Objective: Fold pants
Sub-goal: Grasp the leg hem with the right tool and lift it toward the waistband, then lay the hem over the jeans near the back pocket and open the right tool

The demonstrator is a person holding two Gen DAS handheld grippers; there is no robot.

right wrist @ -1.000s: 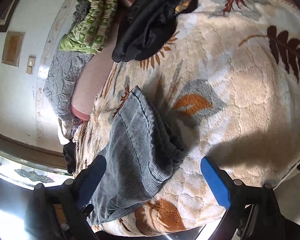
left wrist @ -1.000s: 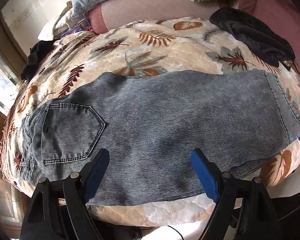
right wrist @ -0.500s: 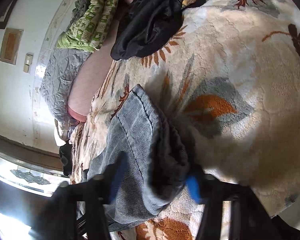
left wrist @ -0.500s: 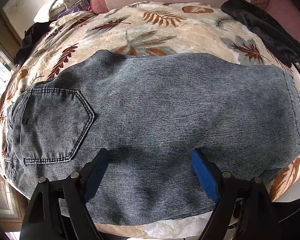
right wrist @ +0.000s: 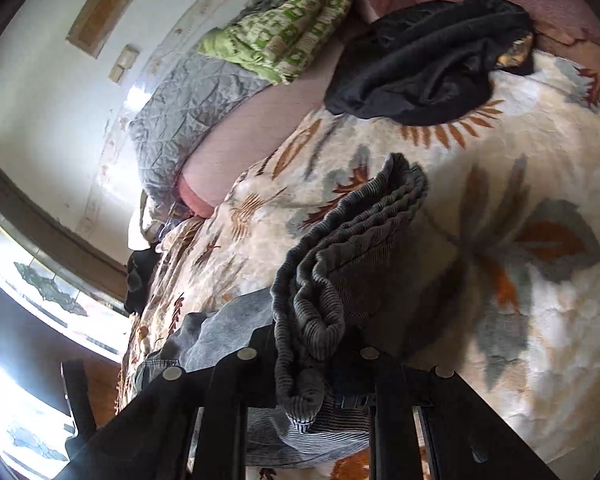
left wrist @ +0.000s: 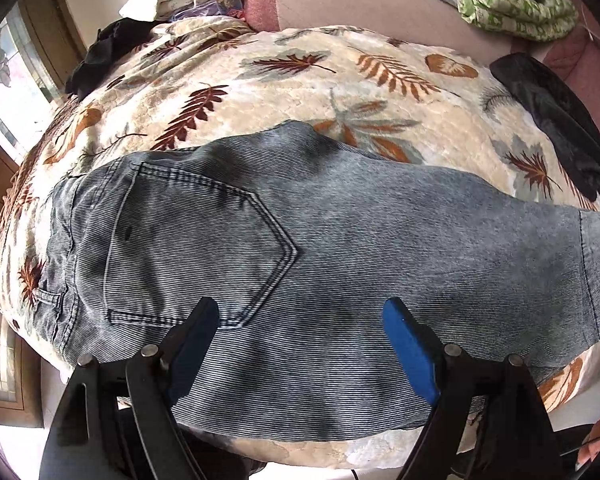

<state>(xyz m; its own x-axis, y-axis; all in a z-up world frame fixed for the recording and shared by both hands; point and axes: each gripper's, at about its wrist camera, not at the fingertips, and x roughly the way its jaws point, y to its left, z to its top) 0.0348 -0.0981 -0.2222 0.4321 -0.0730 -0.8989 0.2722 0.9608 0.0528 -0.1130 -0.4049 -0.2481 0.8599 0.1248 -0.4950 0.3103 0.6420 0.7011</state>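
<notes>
Both claws differ sharply. Left gripper (left wrist: pixel 302 344) hangs with its blue-padded fingers (left wrist: pixel 410 350) spread wide above the pants (left wrist: pixel 340 264), touching nothing; its spread is the same as a second ago, but its view has slid toward the waist end, so the back pocket (left wrist: pixel 196 252) now sits near the middle of the picture instead of at the left edge. Right gripper (right wrist: pixel 312 364) has gone from wide open beside the leg hem to pinched tight on it: a second ago its fingers stood apart, with only the left one over the denim; half a second ago they had narrowed around the cuff, and now the bunched hem (right wrist: pixel 340 264) is clamped between them and stands up off the leaf-print blanket (right wrist: pixel 540 184) in stacked folds.

The pants, grey-blue ribbed denim folded leg on leg, lie lengthwise across the near part of the blanket (left wrist: pixel 300 80), waist to the left and hem to the right in the left wrist view. A black garment (right wrist: pixel 432 64) lies well apart, at the far edge of the blanket, and a green patterned quilt (right wrist: pixel 284 28) rests beyond it against the wall.
</notes>
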